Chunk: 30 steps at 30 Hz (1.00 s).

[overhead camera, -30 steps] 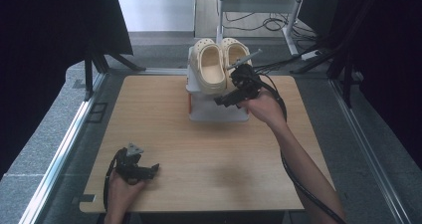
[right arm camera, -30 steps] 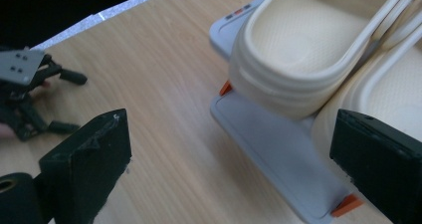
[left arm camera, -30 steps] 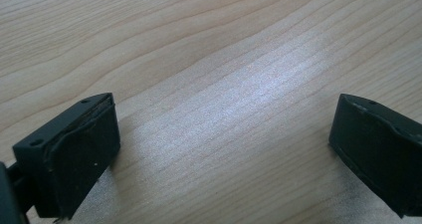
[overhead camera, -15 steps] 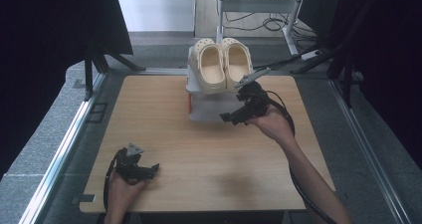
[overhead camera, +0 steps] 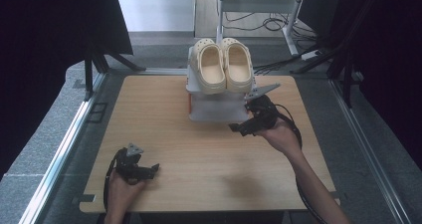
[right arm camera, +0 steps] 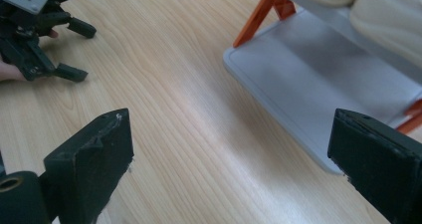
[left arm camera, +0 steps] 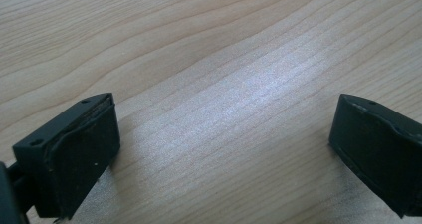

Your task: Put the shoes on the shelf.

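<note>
A pair of cream clogs (overhead camera: 223, 66) sits side by side on top of a small white two-tier rack (overhead camera: 214, 110) with orange legs, at the table's far middle. My right gripper (overhead camera: 243, 127) hangs open just in front of the rack's right corner, nothing between its jaws. The right gripper view has the rack's lower shelf (right arm camera: 318, 69), an orange leg (right arm camera: 259, 12) and the clogs' soles (right arm camera: 388, 15). My left gripper (overhead camera: 149, 169) rests open on the wood near the front left edge, with bare table (left arm camera: 224, 109) between its jaws.
The wooden table (overhead camera: 164, 114) has metal rails along both sides. Dark curtains hang left and right. A metal stand and cables (overhead camera: 259, 7) lie on the floor beyond the far edge. The left gripper (right arm camera: 35, 40) is at the right gripper view's upper left.
My right gripper has drawn back from the clogs on the rack, moving down and toward the person. The left gripper has not moved.
</note>
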Available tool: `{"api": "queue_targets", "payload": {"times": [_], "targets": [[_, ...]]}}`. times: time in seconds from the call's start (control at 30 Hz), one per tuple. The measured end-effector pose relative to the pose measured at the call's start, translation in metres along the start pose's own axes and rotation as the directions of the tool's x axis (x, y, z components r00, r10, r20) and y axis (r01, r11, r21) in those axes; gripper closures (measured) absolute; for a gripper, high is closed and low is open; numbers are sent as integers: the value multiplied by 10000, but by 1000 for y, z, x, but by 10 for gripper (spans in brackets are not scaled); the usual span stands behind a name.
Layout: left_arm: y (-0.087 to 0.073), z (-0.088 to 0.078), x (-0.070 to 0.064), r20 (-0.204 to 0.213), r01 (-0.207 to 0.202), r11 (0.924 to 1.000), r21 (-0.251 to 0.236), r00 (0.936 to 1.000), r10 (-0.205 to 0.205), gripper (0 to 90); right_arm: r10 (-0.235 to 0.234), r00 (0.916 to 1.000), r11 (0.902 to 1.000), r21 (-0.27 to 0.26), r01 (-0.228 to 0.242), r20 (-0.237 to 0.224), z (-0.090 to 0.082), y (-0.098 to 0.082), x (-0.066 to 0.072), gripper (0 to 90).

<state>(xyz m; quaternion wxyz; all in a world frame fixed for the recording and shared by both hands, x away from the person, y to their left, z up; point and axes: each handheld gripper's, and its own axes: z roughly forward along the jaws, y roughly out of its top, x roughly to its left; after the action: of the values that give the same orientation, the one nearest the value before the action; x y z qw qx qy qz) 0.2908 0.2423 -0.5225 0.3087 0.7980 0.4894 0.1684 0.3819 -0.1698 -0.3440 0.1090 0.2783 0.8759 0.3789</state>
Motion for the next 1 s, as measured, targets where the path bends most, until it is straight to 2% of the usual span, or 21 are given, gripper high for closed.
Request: {"api": "queue_targets", "payload": {"times": [0.47, 0.67, 1.0], "targets": [[0, 0, 0, 1, 1, 10000, -1, 10000, -1, 0, 322, 9992, 9995, -33, -321, 243, -6, -40, -5, 44], [0, 0, 0, -17, 11, 10000, -3, 10000, -11, 0, 560, 9976, 9984, -83, -557, 406, -11, -65, -9, 51], [0, 0, 0, -16, 31, 10000, 15, 10000, -31, 0, 640, 9955, 9979, 19, -643, 698, -10, -98, -11, 53]]}}
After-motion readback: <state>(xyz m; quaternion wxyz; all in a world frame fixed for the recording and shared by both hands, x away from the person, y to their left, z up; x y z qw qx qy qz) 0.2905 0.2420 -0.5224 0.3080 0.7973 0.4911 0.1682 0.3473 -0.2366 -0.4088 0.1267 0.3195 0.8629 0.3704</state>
